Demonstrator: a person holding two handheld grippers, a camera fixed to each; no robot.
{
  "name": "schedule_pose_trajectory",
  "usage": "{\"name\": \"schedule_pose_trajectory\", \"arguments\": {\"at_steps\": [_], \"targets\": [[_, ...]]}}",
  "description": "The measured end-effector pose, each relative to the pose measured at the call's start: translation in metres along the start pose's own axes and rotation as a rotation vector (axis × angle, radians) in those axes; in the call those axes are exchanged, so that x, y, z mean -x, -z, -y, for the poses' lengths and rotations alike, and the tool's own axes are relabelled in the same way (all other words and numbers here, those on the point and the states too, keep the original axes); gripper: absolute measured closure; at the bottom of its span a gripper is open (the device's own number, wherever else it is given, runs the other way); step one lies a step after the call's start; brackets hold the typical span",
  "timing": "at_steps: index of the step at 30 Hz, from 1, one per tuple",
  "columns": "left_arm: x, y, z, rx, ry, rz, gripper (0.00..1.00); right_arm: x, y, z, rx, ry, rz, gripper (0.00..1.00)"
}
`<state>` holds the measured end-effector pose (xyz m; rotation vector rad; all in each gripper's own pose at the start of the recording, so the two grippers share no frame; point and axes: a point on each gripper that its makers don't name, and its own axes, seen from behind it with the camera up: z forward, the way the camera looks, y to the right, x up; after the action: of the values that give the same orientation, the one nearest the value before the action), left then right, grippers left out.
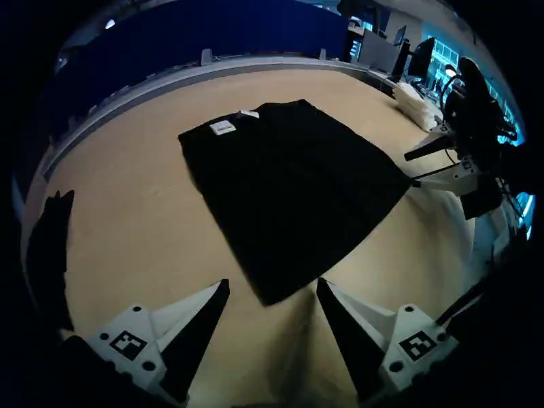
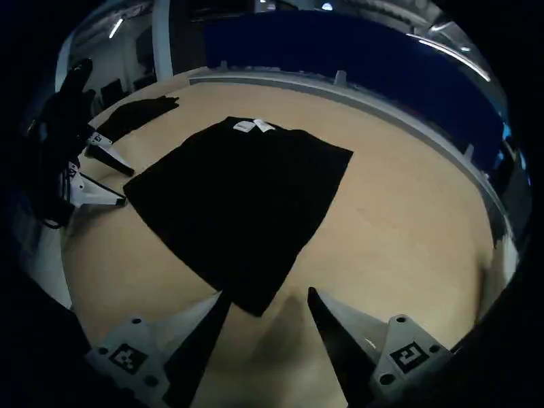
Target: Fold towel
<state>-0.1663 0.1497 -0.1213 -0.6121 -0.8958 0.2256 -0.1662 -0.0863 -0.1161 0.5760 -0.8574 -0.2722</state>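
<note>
towel: black towel (image 1: pixel 292 197) flat in the middle of the counter (image 1: pixel 136 224)
left gripper (image 1: pixel 272 281): fingers spread, empty, towel corner between the tips
right gripper (image 2: pixel 268 291): same deal, spread, another corner between the tips

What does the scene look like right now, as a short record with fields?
towel: black, lying flat on table, white tags at far edge
left gripper: open, at a towel corner, nothing gripped
right gripper: open, at another corner, nothing gripped
other: dark cloth near table edge; white stack at far side
</note>
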Motion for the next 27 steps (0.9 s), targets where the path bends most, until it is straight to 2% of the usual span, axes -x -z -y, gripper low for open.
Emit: {"name": "schedule_pose_trajectory", "arguments": {"at_steps": [6, 12, 16, 20, 27], "targets": [[0.000, 0.000, 0.001, -0.013, -0.012, 0.007, 0.10, 0.013, -0.006, 0.009, -0.014, 0.028, 0.036, 0.26], [0.000, -0.001, 0.007, -0.041, -0.004, 0.018, 0.29, 0.012, -0.005, 0.013, -0.029, 0.014, 0.043, 0.43], [0.001, -0.002, 0.010, -0.061, -0.021, 0.024, 0.43, 0.012, -0.005, 0.010, -0.021, -0.002, 0.046, 0.61], [0.001, -0.001, 0.010, -0.067, -0.032, 0.024, 0.47, 0.011, -0.004, 0.008, -0.011, -0.026, 0.050, 0.74], [0.001, 0.000, 0.010, -0.071, -0.027, 0.022, 0.47, 0.010, -0.006, 0.008, -0.002, -0.058, 0.056, 0.75]]}}
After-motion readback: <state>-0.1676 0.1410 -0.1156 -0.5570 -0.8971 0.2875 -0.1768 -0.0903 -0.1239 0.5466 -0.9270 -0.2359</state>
